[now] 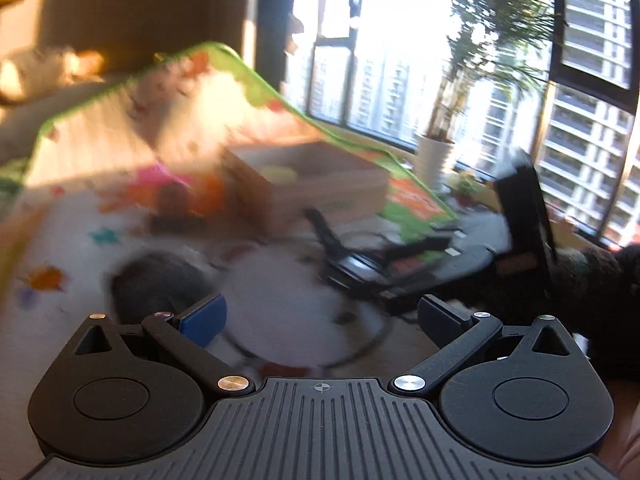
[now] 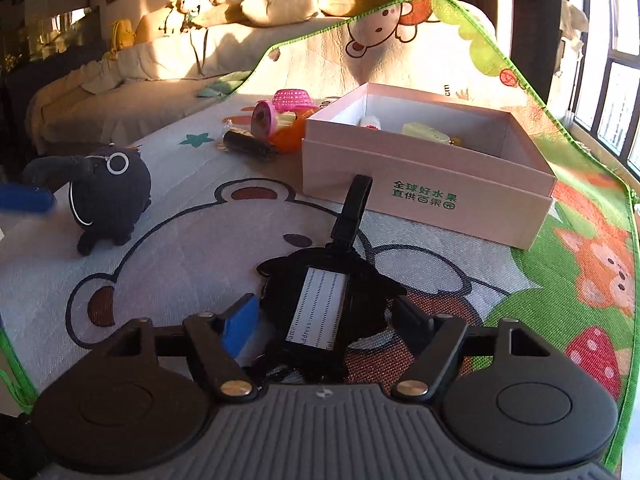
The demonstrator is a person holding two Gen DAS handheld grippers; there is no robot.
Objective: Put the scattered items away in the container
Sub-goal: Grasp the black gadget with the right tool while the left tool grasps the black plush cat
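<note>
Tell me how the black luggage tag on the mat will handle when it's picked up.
The black luggage tag looks flat and thin, so probably light and awkward to pinch off the mat. Its long strap seems flexible and will likely dangle. The clear address window may be slippery.

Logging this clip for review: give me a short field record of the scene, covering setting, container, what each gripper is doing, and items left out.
setting: cartoon play mat
container: open pink box, a few small things inside
right gripper: open, luggage tag lying between the fingers, not clamped
left gripper: open, empty; view blurred
left out: black plush, dark tube, pink and orange toys
</note>
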